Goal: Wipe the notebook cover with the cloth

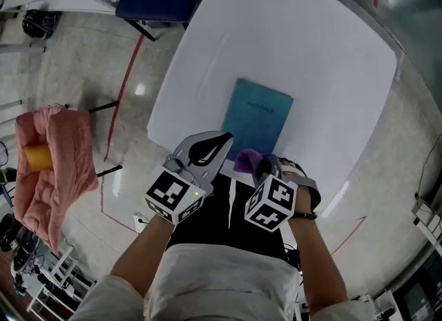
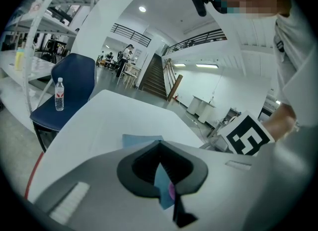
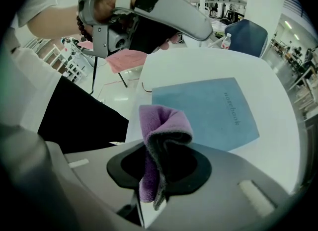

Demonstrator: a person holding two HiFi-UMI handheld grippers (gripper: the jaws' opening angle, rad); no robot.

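Observation:
A blue notebook point(image 1: 257, 116) lies flat on the white table point(image 1: 324, 57), near its front edge; it also shows in the right gripper view, notebook point(image 3: 208, 108), cover up. My right gripper point(image 1: 257, 166) hovers at the table's near edge, just short of the notebook, shut on a folded purple cloth point(image 1: 245, 159). That cloth point(image 3: 161, 125) stands up between the jaws of the right gripper point(image 3: 151, 175). My left gripper point(image 1: 215, 143) hangs beside it to the left, over the notebook's near left corner, shut and holding nothing. The left gripper point(image 2: 160, 150) points across the table, notebook point(image 2: 141, 139) beyond.
A blue chair point(image 2: 69, 88) with a water bottle point(image 2: 59, 94) on it stands at the table's far side. Pink fabric point(image 1: 59, 154) is draped over a stand on the floor at the left. Red tape point(image 1: 124, 85) marks the floor by the table.

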